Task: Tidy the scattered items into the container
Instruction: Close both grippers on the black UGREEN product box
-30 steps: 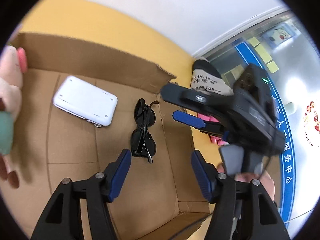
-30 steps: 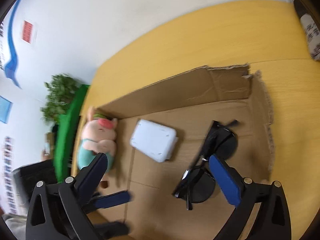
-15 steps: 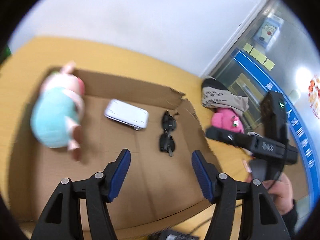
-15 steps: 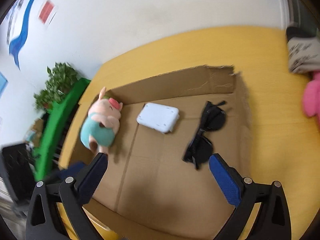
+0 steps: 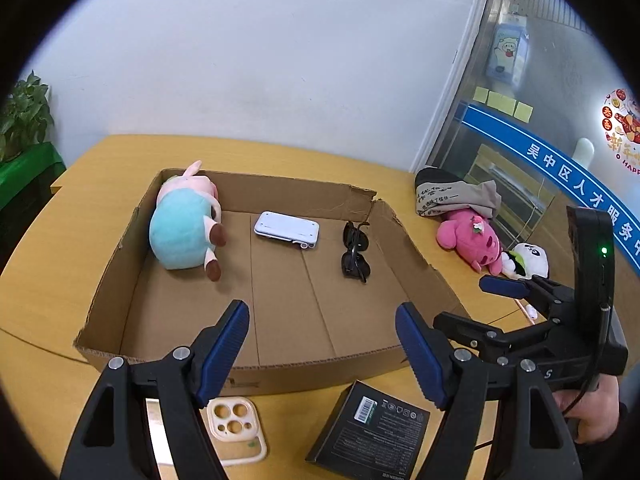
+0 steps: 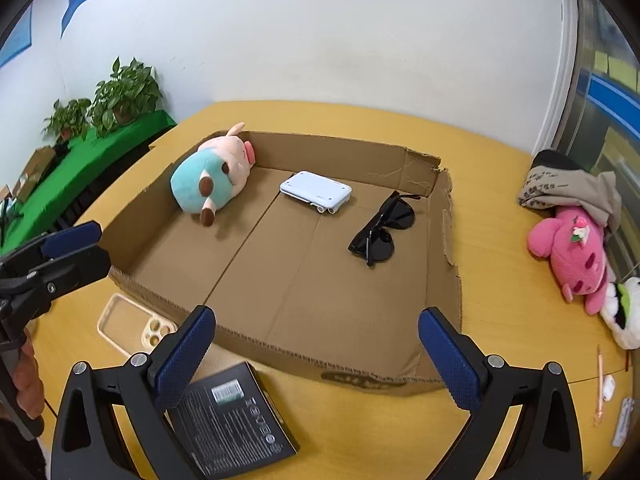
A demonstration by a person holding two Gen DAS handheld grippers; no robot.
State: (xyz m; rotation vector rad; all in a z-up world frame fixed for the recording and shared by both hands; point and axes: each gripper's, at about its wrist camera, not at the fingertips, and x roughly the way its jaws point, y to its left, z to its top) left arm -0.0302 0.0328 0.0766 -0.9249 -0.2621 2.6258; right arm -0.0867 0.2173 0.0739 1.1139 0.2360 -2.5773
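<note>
- One yellow table (image 5: 100, 168) carries everything.
- One cardboard box (image 5: 384, 216), the container, lies open in the middle of the table. It is wide and shallow with low brown walls, and its far right corner is torn.
- Three things lie inside the box, along the far wall:
- One plush pig (image 5: 184, 220), pink with a light blue body, lies on its side in the far left corner.
- One white flat device (image 5: 286, 229) lies in the middle, near the far wall.
- One pair of black sunglasses (image 5: 355, 252) lies to the right, near the torn corner, with the arms folded.
- Two grippers are visible, each with blue pads. The left gripper (image 5: 322, 350) hangs over the near wall of the box, its jaws wide apart and holding nothing. The right gripper (image 6: 316, 356) is also spread wide and holds nothing, above the near edge.
- Outside the box, to the right: one grey cloth (image 6: 568, 188) lies partly over one pink plush toy (image 6: 572, 252), and one white plush toy (image 6: 624, 312) touches the pink one.
- Outside the box, in front of the near wall: one black packet (image 6: 232, 416) with white print and a barcode, lying flat.
- One cream phone case (image 5: 236, 428) with round camera holes lies just left of the packet.
- A few small thin objects (image 6: 600, 384) lie at the right edge; I cannot tell what they are.
</note>
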